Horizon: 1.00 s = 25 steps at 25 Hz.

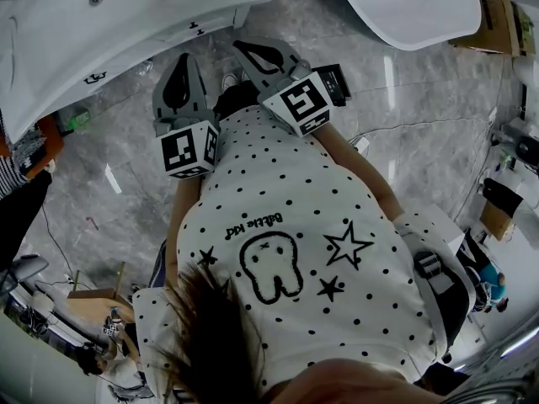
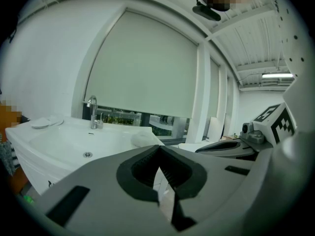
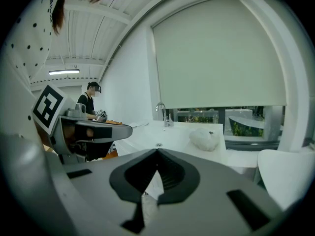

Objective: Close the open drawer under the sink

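Head view: sink [image 1: 50, 40] at top left, over grey marble floor [image 1: 126, 183]. White drawer front [image 1: 143, 53] runs along the sink's near edge, just ahead of both grippers. Can't tell from here how far out it stands. Left gripper [image 1: 182, 61] and right gripper [image 1: 242, 45] are side by side in front of the person's dotted shirt [image 1: 286, 225], both pointed toward the sink and touching nothing. Second white basin [image 1: 404, 2] at top right.

Left gripper view: left gripper [image 2: 158, 148] is clenched, tips meeting, nothing between them. The sink [image 2: 59, 141] with faucet [image 2: 92, 111] sits ahead and left, under a roller blind [image 2: 147, 73]. The drawer front [image 2: 37, 168] is the white panel below the basin, at lower left and apart from the jaws. The right gripper [image 2: 231, 146] shows at the right.

Right gripper view: right gripper [image 3: 157, 152] is also clenched and empty. The sink [image 3: 172, 134] lies ahead, with a white cloth lump [image 3: 204, 139] on its top. The drawer is hidden behind the jaws here. The left gripper [image 3: 93, 129] is at the left, with another person [image 3: 91, 100] behind it.
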Tool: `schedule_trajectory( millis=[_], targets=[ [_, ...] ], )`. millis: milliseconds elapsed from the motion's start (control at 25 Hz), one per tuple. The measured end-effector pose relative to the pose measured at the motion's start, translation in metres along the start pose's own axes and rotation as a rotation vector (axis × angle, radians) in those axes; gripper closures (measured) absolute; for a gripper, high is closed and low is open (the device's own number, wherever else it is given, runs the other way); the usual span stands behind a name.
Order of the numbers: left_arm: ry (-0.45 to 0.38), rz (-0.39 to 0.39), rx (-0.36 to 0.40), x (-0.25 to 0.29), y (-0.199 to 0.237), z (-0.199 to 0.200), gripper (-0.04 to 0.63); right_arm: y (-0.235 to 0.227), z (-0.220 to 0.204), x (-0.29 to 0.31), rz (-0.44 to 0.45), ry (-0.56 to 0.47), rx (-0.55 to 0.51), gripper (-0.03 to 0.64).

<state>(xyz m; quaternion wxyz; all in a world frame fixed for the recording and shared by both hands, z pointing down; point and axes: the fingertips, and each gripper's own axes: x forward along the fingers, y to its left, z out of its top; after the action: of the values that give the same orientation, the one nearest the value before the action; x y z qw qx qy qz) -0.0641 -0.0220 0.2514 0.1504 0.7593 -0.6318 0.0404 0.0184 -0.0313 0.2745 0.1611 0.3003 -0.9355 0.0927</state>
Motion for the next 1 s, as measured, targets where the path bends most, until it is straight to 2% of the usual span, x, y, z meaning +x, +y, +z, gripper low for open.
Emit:
schedule_trajectory(
  millis=[1000],
  targets=[
    [0.011,-0.007,0.001,0.0047,-0.0020,-0.0001,0.591,-0.0058,-0.0002,-0.0015,-0.010,-0.001,0.011,0.603]
  ],
)
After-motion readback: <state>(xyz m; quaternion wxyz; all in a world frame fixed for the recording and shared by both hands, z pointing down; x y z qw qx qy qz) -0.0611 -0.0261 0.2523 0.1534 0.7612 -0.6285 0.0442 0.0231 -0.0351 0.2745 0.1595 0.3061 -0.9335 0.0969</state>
